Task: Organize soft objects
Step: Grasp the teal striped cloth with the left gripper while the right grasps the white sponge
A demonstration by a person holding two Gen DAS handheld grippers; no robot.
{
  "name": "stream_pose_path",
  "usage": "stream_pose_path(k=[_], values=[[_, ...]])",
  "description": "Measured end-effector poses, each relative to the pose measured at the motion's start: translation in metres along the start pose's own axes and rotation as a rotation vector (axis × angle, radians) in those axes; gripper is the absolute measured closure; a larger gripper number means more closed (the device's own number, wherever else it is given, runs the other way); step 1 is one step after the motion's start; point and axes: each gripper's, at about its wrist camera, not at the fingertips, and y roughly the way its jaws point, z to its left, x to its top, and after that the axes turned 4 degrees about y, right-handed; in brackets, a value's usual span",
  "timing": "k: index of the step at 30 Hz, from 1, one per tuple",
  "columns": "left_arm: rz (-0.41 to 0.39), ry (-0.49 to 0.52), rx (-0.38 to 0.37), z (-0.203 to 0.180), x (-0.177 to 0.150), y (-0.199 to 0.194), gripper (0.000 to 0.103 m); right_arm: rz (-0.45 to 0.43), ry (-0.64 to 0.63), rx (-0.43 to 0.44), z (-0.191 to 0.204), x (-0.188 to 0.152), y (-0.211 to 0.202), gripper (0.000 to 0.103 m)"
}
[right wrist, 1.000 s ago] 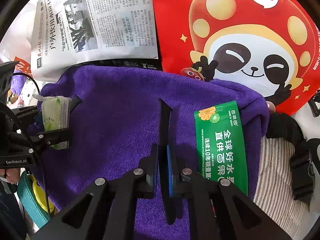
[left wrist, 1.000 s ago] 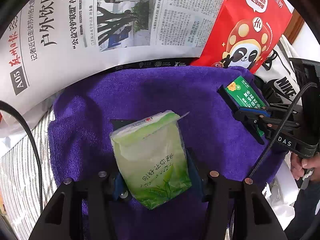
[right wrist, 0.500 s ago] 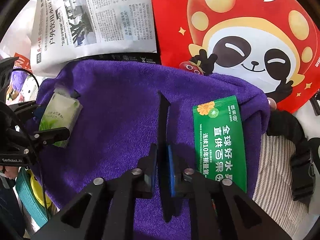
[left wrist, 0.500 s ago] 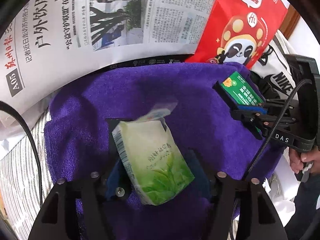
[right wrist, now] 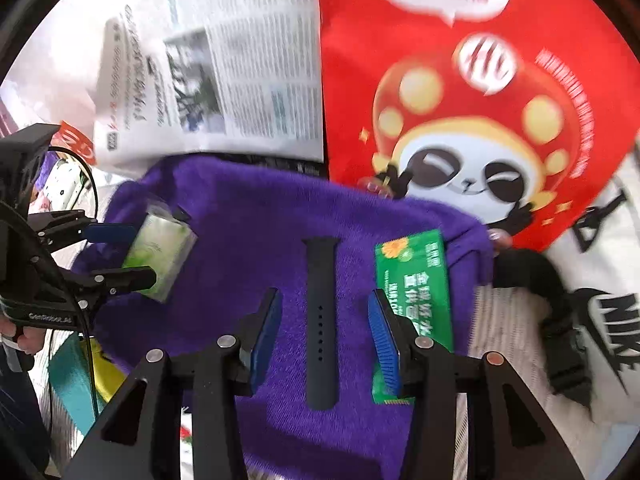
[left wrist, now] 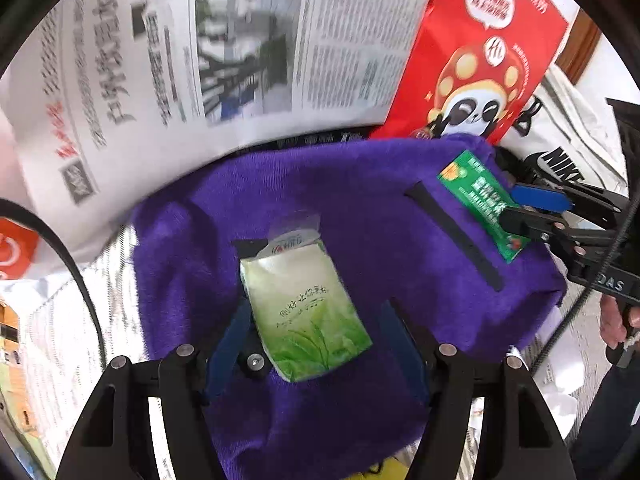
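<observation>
"NIKE" in black block letters, with swoosh, on the white bag (right wrist: 600,300) at right. "GenRobot.AI" in small white letters on the left gripper (right wrist: 132,256) body, seen from the right wrist. "DAS" in white on the right gripper (left wrist: 528,208) body, seen from the left wrist. Chinese print on newspaper (left wrist: 224,52), red panda bag (right wrist: 480,112), green sachet (right wrist: 416,276) and tissue pack (left wrist: 304,312), too blurred to read.

My right finger (right wrist: 384,344) covers the lower left part of the green packet (right wrist: 416,276), at four o'clock from the watch strap. The newspaper (left wrist: 224,60) at twelve o'clock is smeared; I can't read its print, and the edge cuts its top off. The red bag (right wrist: 480,100) runs out of view at one o'clock. The tissue pack (left wrist: 304,304) hides part of my left finger (left wrist: 232,332).
</observation>
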Motion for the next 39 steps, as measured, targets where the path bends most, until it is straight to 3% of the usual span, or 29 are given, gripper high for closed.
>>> stream_pose_path(k=[3,11,16,21,24,31,33,39], values=[[-0.025,0.004,0.006,-0.004,-0.002,-0.017,0.036,-0.043,0.012,-0.006,-0.004,-0.017,-0.03,0.042],[-0.08,0.006,0.023,-0.021,-0.009,-0.054,0.035,-0.058,0.077,0.007,-0.014,-0.098,-0.092,0.038],[-0.077,0.01,0.014,-0.028,-0.033,-0.073,0.035,-0.052,0.07,-0.079,-0.005,-0.14,-0.103,0.034],[-0.087,-0.012,0.042,-0.024,-0.068,-0.097,0.035,-0.029,0.057,-0.095,-0.006,-0.174,-0.101,0.033],[-0.089,-0.036,0.038,-0.021,-0.083,-0.104,0.035,-0.02,0.059,-0.081,-0.004,-0.183,-0.098,0.033],[-0.08,-0.04,0.017,-0.028,-0.099,-0.107,0.035,-0.004,-0.012,-0.15,0.011,-0.194,-0.086,0.032],[-0.076,-0.04,0.013,-0.03,-0.102,-0.107,0.035,0.019,0.027,-0.157,0.004,-0.198,-0.081,0.032],[-0.056,-0.041,-0.003,-0.034,-0.109,-0.1,0.035,-0.003,0.209,-0.056,-0.013,-0.21,-0.09,0.032]])
